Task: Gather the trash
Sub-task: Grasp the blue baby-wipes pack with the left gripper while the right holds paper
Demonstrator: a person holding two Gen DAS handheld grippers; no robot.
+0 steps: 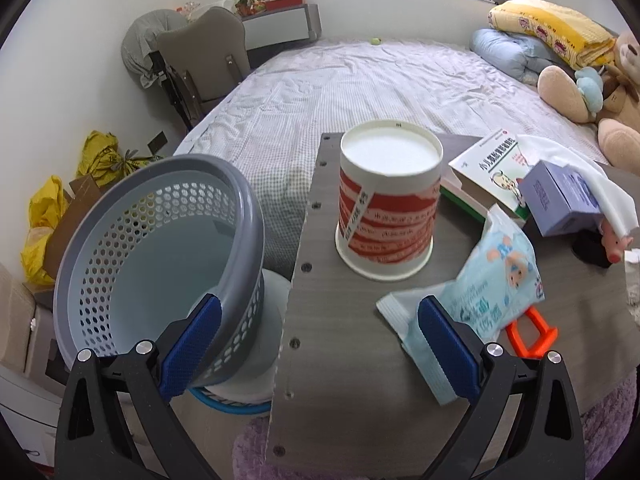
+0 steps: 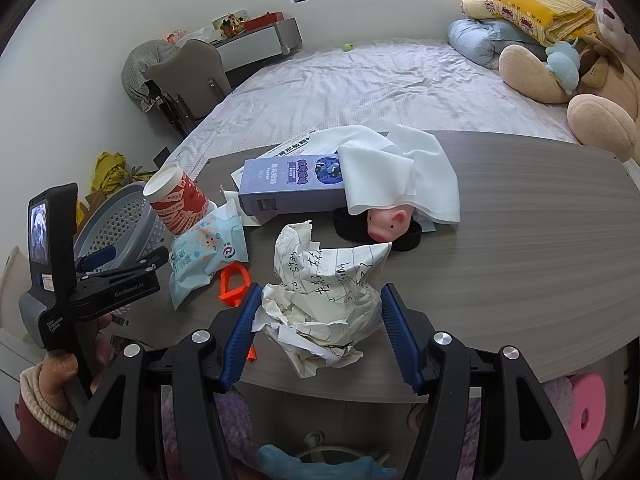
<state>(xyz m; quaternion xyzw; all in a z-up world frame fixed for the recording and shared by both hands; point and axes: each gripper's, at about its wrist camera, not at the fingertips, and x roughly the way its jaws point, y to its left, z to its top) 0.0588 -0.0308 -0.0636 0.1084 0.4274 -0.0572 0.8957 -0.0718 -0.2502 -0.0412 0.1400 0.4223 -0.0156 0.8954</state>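
A crumpled sheet of written-on paper (image 2: pixel 320 296) sits near the front edge of the grey table (image 2: pixel 500 260). My right gripper (image 2: pixel 320 292) is shut on it, with a blue pad against each side. A red-and-white paper cup (image 1: pixel 388 216) stands upside down on the table. A light-blue wipe packet (image 1: pixel 492 280) lies to its right. My left gripper (image 1: pixel 319 308) is open, its left finger against the wall of a tilted grey perforated basket (image 1: pixel 120 240) beside the table, its right finger over the packet's end. Nothing is between its pads.
A purple box (image 2: pixel 288 188), a white cloth (image 2: pixel 400 172), a pink pig toy (image 2: pixel 386 220), a medicine box (image 1: pixel 492 168) and an orange plastic piece (image 2: pixel 234 284) lie on the table. Behind is a bed (image 2: pixel 360 80) with plush toys. A hand (image 2: pixel 56 368) holds the left gripper.
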